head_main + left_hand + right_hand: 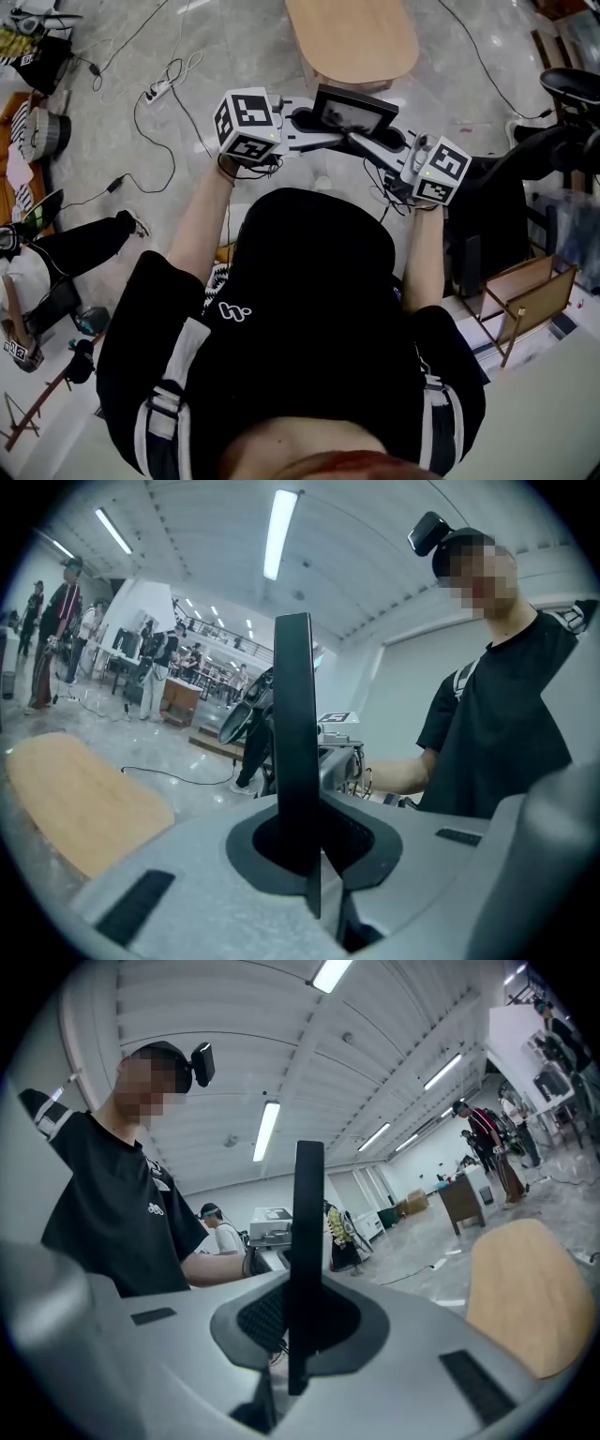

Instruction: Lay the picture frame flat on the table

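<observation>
- The black picture frame (354, 111) hangs in mid-air, just short of the wooden table (356, 42).
- The left gripper (302, 120) and right gripper (361, 141) each pinch an opposite edge.
- It looks light, stiff and possibly glazed, so side-edge holds suit it.

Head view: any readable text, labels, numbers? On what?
No readable text.
shirt: white logo, too small to read.
left gripper, right gripper: cubes carry square markers, no letters.
frame: nothing legible.
</observation>
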### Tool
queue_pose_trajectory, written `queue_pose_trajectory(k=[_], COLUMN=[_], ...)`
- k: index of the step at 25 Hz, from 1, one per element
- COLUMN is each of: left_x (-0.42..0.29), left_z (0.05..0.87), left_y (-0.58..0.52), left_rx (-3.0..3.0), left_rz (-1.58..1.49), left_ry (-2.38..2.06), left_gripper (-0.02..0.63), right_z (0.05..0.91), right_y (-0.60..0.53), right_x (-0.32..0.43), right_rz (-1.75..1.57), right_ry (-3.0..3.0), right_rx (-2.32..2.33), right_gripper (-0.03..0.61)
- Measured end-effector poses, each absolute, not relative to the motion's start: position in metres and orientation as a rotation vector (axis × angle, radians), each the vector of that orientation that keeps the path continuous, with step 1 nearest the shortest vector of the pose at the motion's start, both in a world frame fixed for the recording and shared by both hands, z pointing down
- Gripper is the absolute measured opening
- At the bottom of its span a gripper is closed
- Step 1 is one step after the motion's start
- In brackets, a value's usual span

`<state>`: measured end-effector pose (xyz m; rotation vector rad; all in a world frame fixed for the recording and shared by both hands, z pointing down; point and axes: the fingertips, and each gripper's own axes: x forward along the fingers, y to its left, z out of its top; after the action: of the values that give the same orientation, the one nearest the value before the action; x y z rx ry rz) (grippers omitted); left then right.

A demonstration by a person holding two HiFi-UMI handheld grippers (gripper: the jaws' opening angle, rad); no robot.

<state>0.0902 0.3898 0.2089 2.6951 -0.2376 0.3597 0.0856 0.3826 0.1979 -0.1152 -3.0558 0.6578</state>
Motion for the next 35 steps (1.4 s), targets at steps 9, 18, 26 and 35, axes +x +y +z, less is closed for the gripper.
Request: queue_pose_trajectory(k=[9,18,26,35], left_x=[0.085,0.058,-0.005,-0.036], left_z=[0.218,0.221,0.223,0.257], left_y=[0.343,0.222,0.089,0.006], left_rx=[2.699,2.698,2.631,2.491], left_rz=[0.358,0.313,0.331,0.267], left_ry=[-0.272,-0.208,-0.152,-0.028], left_gripper=[0.017,0.017,0.017,0.017], right_z=[0.206,0.208,0.212,0.246], right_y=[0.337,0.214,0.08,-0.005], right_x=[0.081,0.055,-0.007,-0.039], right_rz=[0.652,0.647,0.757,0.982], right_ry=[-3.053,-3.045,-3.052,-2.952], right_rx=[-0.109,0.043,0.141,0.312], right_gripper=[0.028,0.029,0.029,0.029])
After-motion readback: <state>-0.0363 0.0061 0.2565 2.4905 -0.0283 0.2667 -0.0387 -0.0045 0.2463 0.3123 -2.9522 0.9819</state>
